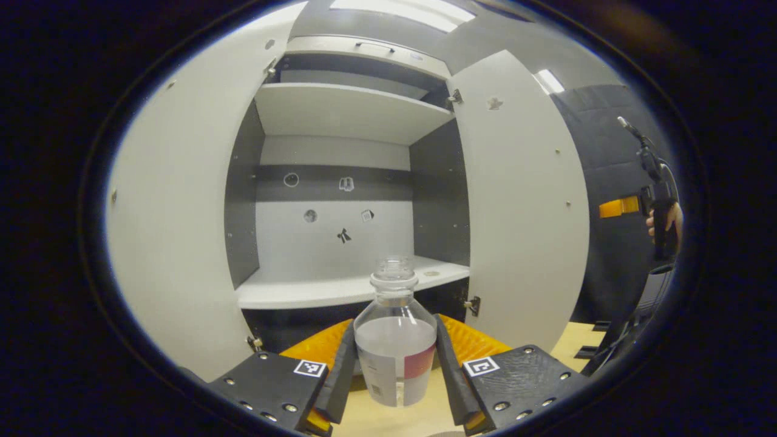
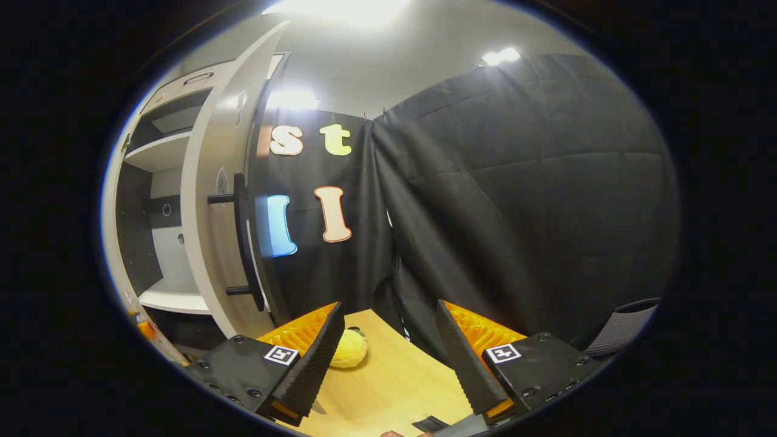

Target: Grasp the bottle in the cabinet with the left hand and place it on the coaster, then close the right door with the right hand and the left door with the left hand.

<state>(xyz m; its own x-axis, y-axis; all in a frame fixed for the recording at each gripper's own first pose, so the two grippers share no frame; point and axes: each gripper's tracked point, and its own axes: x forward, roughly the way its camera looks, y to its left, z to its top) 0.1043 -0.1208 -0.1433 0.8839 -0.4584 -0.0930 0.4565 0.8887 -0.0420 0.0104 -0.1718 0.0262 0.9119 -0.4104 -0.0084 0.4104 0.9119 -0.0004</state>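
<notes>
A clear, capless bottle [image 1: 394,346] with a white and red label stands upright between the fingers of my left gripper [image 1: 394,328], which is shut on it. The bottle is in front of the cabinet, out past its lower shelf [image 1: 340,288], over the wooden table [image 1: 376,419]. Both cabinet doors are wide open: the left door [image 1: 176,230] and the right door [image 1: 522,212]. Farther off at the right edge, a hand holds the right gripper [image 1: 658,206]. In the right gripper view, my right gripper [image 2: 388,309] is open with nothing between its fingers, and the right door's black handle [image 2: 240,243] is to its left.
A small yellow round object [image 2: 349,349] lies on the wooden table [image 2: 394,376] by my right gripper's left finger. The black cloth wall [image 2: 516,212] hangs close behind the table. The cabinet has an upper shelf [image 1: 346,109] and small stickers on its back panel.
</notes>
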